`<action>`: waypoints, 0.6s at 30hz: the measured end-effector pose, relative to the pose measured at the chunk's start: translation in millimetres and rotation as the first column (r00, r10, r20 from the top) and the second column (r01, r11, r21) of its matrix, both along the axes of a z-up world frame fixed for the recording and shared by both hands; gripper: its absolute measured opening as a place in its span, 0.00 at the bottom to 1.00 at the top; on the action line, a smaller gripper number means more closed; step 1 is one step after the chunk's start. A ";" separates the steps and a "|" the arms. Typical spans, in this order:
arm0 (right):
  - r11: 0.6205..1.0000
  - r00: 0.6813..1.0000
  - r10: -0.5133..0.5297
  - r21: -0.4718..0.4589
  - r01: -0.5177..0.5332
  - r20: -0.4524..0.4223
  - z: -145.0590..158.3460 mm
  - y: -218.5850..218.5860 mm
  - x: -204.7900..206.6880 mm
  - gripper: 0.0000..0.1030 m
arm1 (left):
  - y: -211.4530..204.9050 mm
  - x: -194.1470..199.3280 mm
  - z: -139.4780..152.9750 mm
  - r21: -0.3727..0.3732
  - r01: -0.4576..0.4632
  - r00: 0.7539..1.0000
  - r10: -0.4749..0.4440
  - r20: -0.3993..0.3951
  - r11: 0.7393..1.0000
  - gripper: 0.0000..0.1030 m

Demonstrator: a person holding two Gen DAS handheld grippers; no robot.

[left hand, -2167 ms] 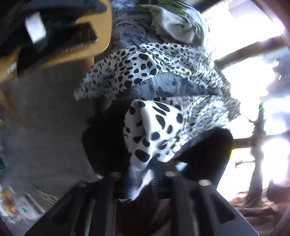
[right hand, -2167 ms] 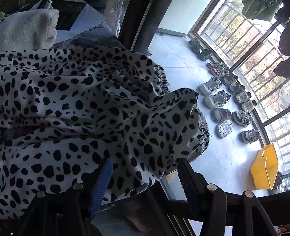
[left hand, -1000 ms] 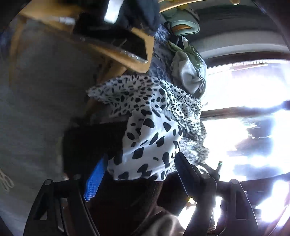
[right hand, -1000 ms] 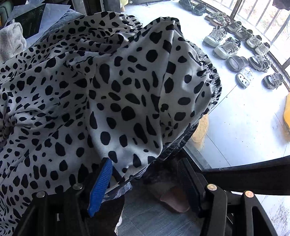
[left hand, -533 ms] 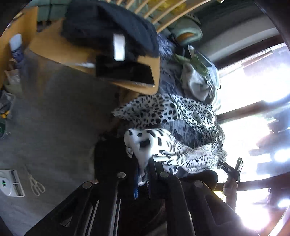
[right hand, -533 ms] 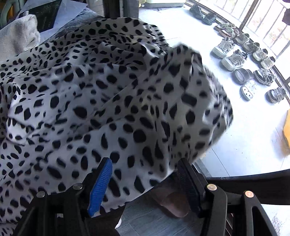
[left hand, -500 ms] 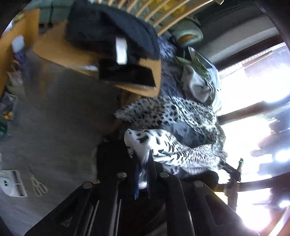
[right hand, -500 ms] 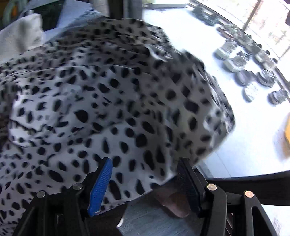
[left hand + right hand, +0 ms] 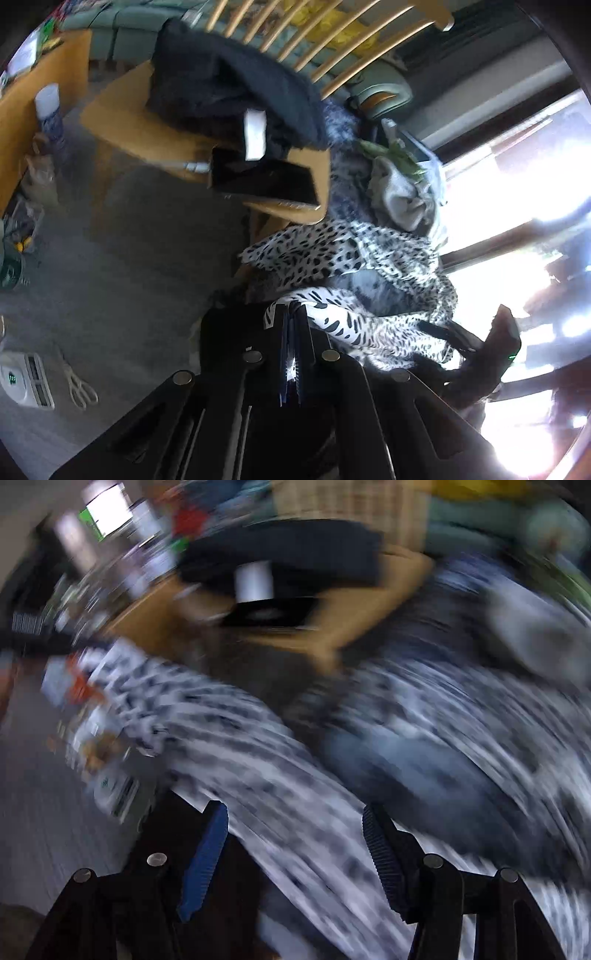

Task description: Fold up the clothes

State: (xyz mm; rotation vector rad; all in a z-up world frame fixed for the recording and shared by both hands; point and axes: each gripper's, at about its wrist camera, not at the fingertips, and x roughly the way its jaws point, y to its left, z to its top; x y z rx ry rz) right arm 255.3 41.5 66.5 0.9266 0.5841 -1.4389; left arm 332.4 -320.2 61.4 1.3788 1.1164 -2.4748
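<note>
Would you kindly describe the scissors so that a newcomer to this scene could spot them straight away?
Start from the wooden chair with dark clothes piled on its seat, and look down across the grey floor toward the lower left of the left wrist view. There a white device lies, and the scissors lie just beside it. They are the only slim, pale, two-looped thing there.

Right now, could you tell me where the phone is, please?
In the left wrist view, the phone lies upper-middle on the wooden chair seat, just below the black garment and above the spotted cloth.
</note>
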 end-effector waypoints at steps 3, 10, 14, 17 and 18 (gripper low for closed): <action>0.995 0.992 0.095 0.022 -0.094 -0.078 -8.8 -38.9 34.4 0.63 | 2.8 2.5 16.0 -0.029 0.020 1.000 -0.020 -0.022 0.999 0.03; 0.993 0.994 0.085 0.071 -0.089 0.064 -21.6 -56.1 11.8 0.05 | -3.1 6.8 47.9 -0.121 -0.013 0.998 0.007 -0.055 0.993 0.00; 0.999 0.993 0.023 0.032 -0.027 0.116 -7.7 -38.2 -10.9 0.05 | -1.4 12.9 45.1 -0.152 -0.021 0.999 0.015 -0.045 0.988 0.00; 0.999 0.995 0.027 0.027 -0.030 0.091 -6.8 -38.1 -5.6 0.05 | 8.5 9.9 20.6 -0.195 -0.010 1.000 0.013 0.017 0.981 0.01; 0.999 0.997 0.031 0.031 -0.034 0.075 -6.9 -41.0 -1.7 0.05 | 14.0 7.8 7.5 -0.198 0.012 1.000 -0.006 0.031 0.980 0.01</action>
